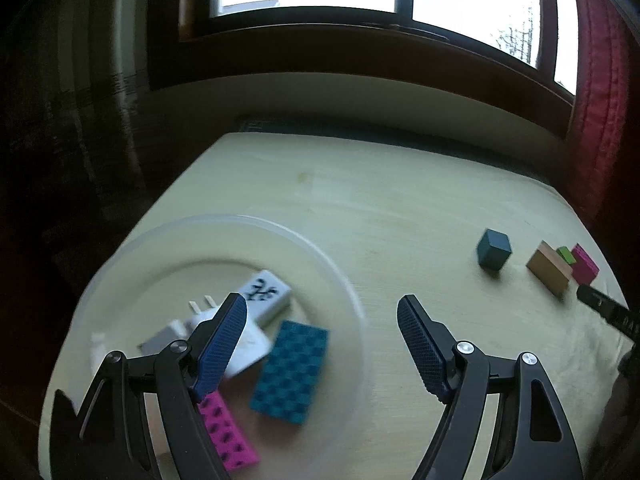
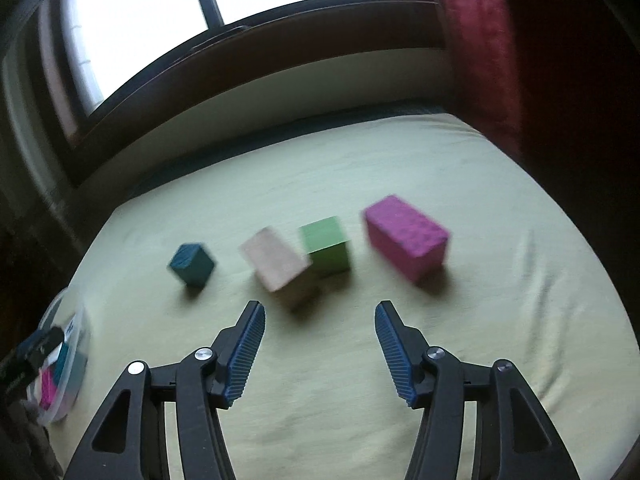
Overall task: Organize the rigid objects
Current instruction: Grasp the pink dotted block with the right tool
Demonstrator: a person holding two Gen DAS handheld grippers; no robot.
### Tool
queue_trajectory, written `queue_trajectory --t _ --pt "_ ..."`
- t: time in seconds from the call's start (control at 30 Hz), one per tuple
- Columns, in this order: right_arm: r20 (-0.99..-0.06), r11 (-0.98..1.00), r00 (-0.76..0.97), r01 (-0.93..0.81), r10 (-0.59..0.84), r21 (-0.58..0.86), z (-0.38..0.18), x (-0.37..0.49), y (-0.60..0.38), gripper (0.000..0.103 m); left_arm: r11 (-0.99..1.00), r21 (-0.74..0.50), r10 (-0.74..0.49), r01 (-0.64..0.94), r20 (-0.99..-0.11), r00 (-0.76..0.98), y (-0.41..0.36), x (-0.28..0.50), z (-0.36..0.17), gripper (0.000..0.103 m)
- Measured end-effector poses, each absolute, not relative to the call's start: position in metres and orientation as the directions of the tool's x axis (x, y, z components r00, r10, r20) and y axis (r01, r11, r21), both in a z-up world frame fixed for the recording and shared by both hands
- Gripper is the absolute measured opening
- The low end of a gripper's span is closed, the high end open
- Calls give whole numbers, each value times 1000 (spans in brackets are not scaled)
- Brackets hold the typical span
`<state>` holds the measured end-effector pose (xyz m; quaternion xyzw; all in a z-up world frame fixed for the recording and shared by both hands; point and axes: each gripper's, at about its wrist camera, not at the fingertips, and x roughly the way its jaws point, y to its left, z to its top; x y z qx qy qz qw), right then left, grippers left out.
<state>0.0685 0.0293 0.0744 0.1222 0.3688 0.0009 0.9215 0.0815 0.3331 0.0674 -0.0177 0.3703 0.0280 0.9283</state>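
Note:
My left gripper is open above the right rim of a clear round container. Inside lie a teal studded brick, a pink studded brick, a white tile with a dark mark and a white plug adapter. My right gripper is open and empty, just short of a row of blocks on the pale cloth: a teal cube, a tan block, a green cube and a pink brick. The tan block leans against the green cube.
The same teal cube, tan block, green cube and pink brick appear at the right of the left wrist view. The container sits at the right wrist view's left edge. A red curtain and dark window frame back the table.

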Motion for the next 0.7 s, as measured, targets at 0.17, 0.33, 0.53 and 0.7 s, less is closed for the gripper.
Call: queue_trajectory --t 0.17,0.33,0.53,0.7 --pt "-694 946 711 133 117 296 71 78 2 61 1000 -7 14 -27 -694 720 318 84 65 79" --pt "-704 930 698 159 131 331 69 95 -12 62 1000 -3 -9 9 -697 717 304 85 63 79" --pt "-722 914 684 218 107 342 61 110 -25 68 1000 -4 -20 24 -700 714 299 87 62 79" --pt "-721 908 686 239 93 345 60 122 -30 71 1000 -9 -27 28 -704 710 299 89 61 79"
